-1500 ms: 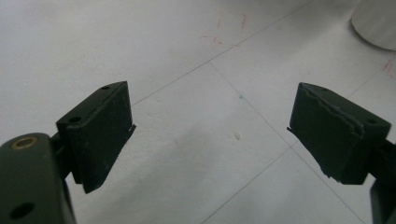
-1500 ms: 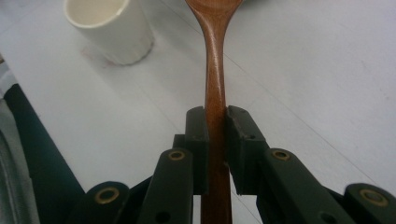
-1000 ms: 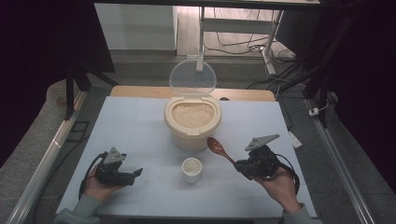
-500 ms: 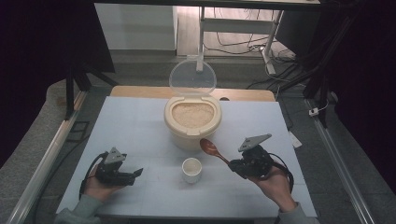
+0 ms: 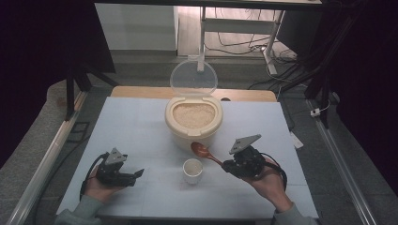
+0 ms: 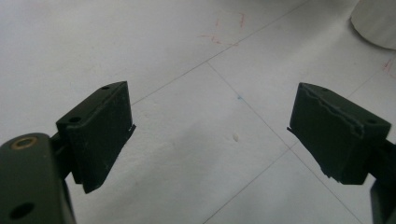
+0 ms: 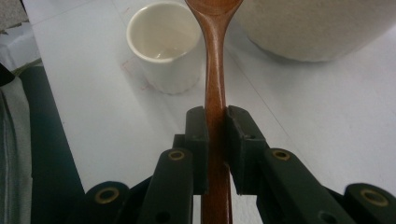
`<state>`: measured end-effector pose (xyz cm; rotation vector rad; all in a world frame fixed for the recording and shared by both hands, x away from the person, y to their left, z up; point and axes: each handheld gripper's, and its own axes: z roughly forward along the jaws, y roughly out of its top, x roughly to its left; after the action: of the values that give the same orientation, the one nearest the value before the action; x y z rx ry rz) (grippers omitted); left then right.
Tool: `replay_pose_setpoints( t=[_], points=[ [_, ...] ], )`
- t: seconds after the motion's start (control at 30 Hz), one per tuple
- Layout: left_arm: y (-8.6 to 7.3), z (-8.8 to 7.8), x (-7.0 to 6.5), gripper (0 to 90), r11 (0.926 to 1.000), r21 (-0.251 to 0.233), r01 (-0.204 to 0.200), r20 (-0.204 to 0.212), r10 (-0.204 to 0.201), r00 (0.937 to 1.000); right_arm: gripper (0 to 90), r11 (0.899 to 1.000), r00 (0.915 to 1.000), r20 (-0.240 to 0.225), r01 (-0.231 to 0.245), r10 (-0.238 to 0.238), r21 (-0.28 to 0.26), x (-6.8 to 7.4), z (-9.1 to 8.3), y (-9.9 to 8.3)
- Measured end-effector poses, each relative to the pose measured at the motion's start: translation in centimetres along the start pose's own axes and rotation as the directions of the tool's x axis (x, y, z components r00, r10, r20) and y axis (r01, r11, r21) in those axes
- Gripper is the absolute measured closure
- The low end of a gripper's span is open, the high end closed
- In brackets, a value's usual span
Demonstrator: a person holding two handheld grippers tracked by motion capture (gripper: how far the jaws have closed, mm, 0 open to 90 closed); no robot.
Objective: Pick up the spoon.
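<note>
A brown wooden spoon (image 5: 204, 152) (image 7: 215, 70) is clamped by its handle in my right gripper (image 5: 228, 166) (image 7: 215, 135), which is shut on it. The spoon's bowl hangs just left of the gripper, above and beside a small white cup (image 5: 192, 170) (image 7: 164, 44) and in front of the cream rice container (image 5: 193, 120) (image 7: 317, 28), whose clear lid (image 5: 193, 78) stands raised over pale rice. My left gripper (image 5: 136, 175) (image 6: 210, 135) rests low at the table's front left, its jaws wide open over bare white tabletop with nothing between them.
The white table (image 5: 136, 122) has free room left and right of the container. A wooden strip (image 5: 141, 92) runs along its far edge. Metal rails (image 5: 42, 164) flank both sides. A desk frame and cables (image 5: 244, 42) lie beyond the table.
My right hand has carried the spoon leftward, bringing its bowl closer to the cup and the container's front. The left hand has stayed where it was.
</note>
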<state>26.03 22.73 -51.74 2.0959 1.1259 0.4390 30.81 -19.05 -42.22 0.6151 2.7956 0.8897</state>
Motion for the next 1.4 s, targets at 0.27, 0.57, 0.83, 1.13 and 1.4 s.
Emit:
replay_pose_setpoints(
  t=[0.27,0.57,0.83,1.13,1.4],
  points=[
    [0.0,0.0,0.0,13.1,1.0,0.0,0.0,-0.001,0.0,1.0,78.6,0.999,0.9988,-0.005,0.048,-0.048,0.007,0.5,0.6,0.8],
    [0.0,0.0,0.0,13.1,1.0,-0.002,0.0,0.0,0.0,1.0,78.6,0.995,0.9954,-0.02,0.094,-0.094,0.017,0.8,1.1,1.5],
    [0.0,-0.1,0.0,13.1,1.0,-0.005,0.001,0.002,-0.001,1.0,78.6,0.991,0.9913,-0.03,0.129,-0.128,0.022,1.1,1.7,1.9],
    [0.2,-0.3,-0.1,13.1,0.9998,-0.018,0.002,0.012,-0.002,0.9999,78.6,0.989,0.9885,-0.035,0.148,-0.147,0.026,1.4,1.9,2.2],
    [1.4,-1.1,-0.8,13.8,0.9974,-0.065,-0.031,0.049,0.034,0.9982,78.6,0.989,0.9891,-0.032,0.145,-0.144,0.026,1.4,1.7,2.1]
  ],
)
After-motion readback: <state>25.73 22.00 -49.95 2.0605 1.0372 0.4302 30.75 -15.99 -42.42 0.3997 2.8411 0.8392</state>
